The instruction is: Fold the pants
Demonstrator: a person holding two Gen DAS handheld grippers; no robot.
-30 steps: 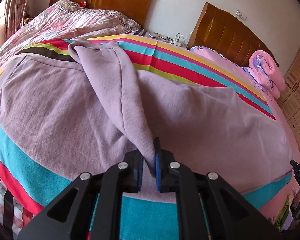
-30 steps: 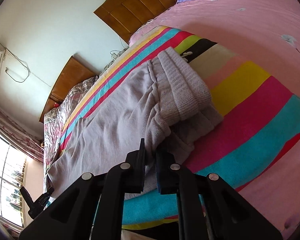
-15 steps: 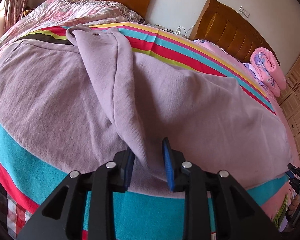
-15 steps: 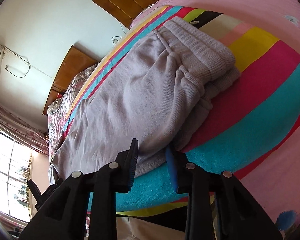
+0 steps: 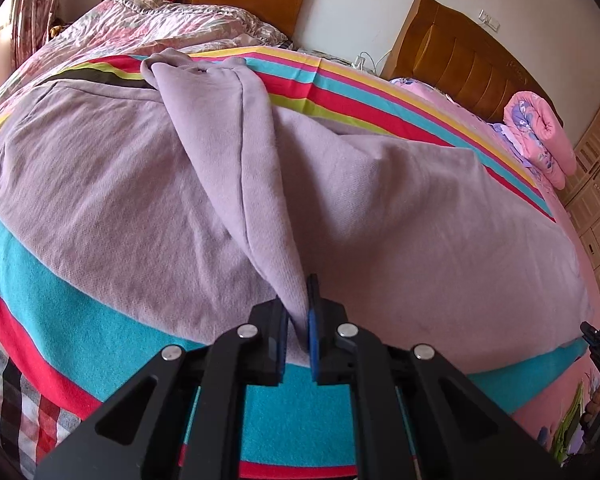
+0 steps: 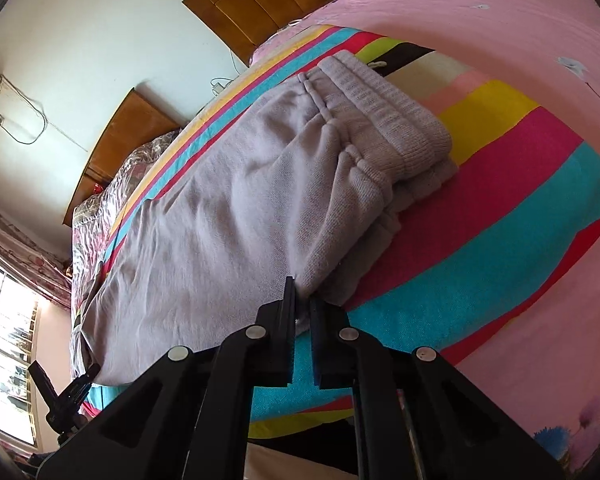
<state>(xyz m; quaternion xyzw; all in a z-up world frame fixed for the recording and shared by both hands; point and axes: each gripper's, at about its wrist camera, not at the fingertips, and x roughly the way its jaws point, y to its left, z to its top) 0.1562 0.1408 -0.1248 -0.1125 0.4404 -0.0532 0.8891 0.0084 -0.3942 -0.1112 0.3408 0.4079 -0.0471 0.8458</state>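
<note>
Lilac knit pants [image 5: 148, 184] lie spread across a striped blanket [image 5: 68, 320] on the bed. My left gripper [image 5: 298, 320] is shut on a raised fold of the pants near their front edge; the fold runs up toward the far hem. In the right wrist view the pants [image 6: 204, 216] lie flat with the ribbed waistband [image 6: 384, 120] folded over at the right. My right gripper [image 6: 302, 304] is shut on the near edge of the pants by the waistband.
Two wooden headboards [image 5: 460, 52] stand against the far wall. A rolled pink quilt [image 5: 540, 128] lies at the right. A floral duvet [image 5: 140, 20] covers the far bed. Wooden cabinets [image 5: 596, 184] stand at the right. A window [image 6: 8, 360] is at the left.
Both grippers opened half a second ago and have shut again on the pants: the left on the raised fold, the right on the near edge by the waistband.
</note>
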